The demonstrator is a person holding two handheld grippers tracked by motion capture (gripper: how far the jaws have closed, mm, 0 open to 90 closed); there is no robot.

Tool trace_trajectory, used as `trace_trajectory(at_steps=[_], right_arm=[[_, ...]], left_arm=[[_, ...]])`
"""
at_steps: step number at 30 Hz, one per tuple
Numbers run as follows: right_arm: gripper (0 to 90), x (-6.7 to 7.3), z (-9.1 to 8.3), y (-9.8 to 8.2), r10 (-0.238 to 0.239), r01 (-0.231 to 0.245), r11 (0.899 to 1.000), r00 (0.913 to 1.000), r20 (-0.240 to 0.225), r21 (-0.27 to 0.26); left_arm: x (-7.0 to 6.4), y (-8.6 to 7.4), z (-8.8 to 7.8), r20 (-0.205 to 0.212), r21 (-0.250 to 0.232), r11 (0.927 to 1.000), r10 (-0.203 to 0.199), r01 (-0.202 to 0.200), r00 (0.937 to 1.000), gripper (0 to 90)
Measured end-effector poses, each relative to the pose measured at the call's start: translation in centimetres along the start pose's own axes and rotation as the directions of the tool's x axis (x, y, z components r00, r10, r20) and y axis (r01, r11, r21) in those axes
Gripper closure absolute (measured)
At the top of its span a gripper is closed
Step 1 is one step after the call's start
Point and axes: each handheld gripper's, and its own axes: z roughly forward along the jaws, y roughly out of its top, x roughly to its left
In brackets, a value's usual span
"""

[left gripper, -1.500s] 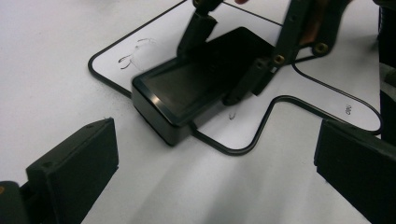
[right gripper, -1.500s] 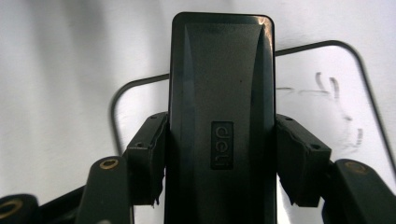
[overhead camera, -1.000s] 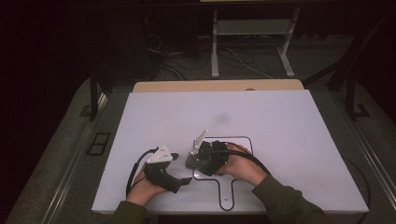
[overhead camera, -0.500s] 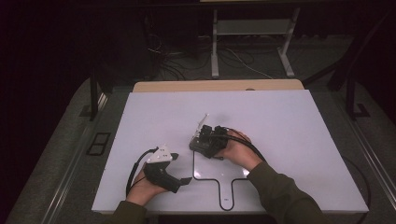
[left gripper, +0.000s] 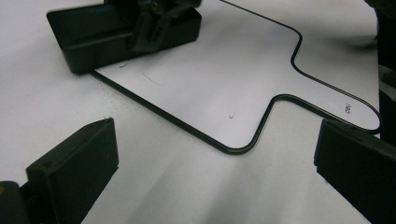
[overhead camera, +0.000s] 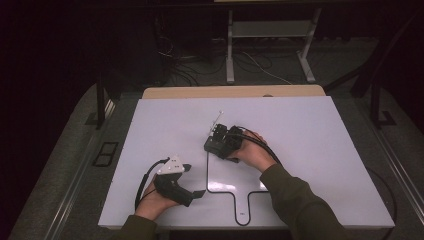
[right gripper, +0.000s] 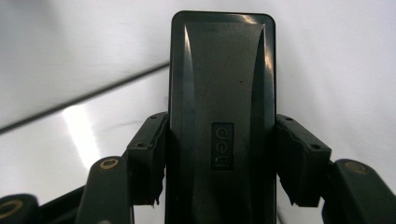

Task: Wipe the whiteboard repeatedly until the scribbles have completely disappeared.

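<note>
Over at the left, the left gripper (overhead camera: 197, 193) lies low on the white table (overhead camera: 320, 135), its fingers (left gripper: 70, 163) spread wide with nothing but bare tabletop and a stretch of the black outline (left gripper: 243, 148) between them. Just past those fingertips, further up the table, sits the one black box (left gripper: 98, 39), a long flat case. The right gripper (overhead camera: 216, 146) has it pinched across its narrow width, one finger (right gripper: 147, 158) pressed on each long side. Its long axis runs straight out beyond the fingertips, the rounded far end pointing away from the hand; in the right gripper view a small raised label sits between the fingers. The box rests at the outline's upper left corner. Beyond the table are dark floor, loose cables and a metal stand. One box, one outline, two grippers.
</note>
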Motion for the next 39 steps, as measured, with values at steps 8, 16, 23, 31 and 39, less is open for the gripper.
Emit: trace_trajectory(at_steps=[8,16,23,31,39], right_arm=[[39.1,-0.9,0.1,0.0,0.031,-0.031,0.999,0.9988,0.038,0.01],[39.1,0.9,-0.3,0.0,-0.047,0.046,0.998,0.9985,0.027,0.038],[39.1,-0.8,-0.1,-0.1,0.016,-0.018,0.999,0.9983,0.057,0.04],[39.1,0.5,-0.1,0.3,-0.023,0.022,0.999,0.9996,0.019,0.04],[39.0,3.0,-0.4,-0.1,-0.084,0.085,0.996,0.9951,-0.051,0.012]], left_arm=[[0.0,0.0,-0.1,-0.001,-0.001,1.0,0.001,-0.001,1.0,0.0],[0.0,0.0,-0.1,-0.003,-0.001,1.0,0.005,-0.005,1.0,0.0],[0.0,0.0,-0.1,0.001,0.0,1.0,0.002,-0.002,1.0,0.0],[-0.1,0.0,0.0,0.002,0.005,1.0,0.004,-0.004,1.0,0.0],[0.0,0.0,0.0,-0.001,0.002,1.0,0.005,-0.005,1.0,0.0]])
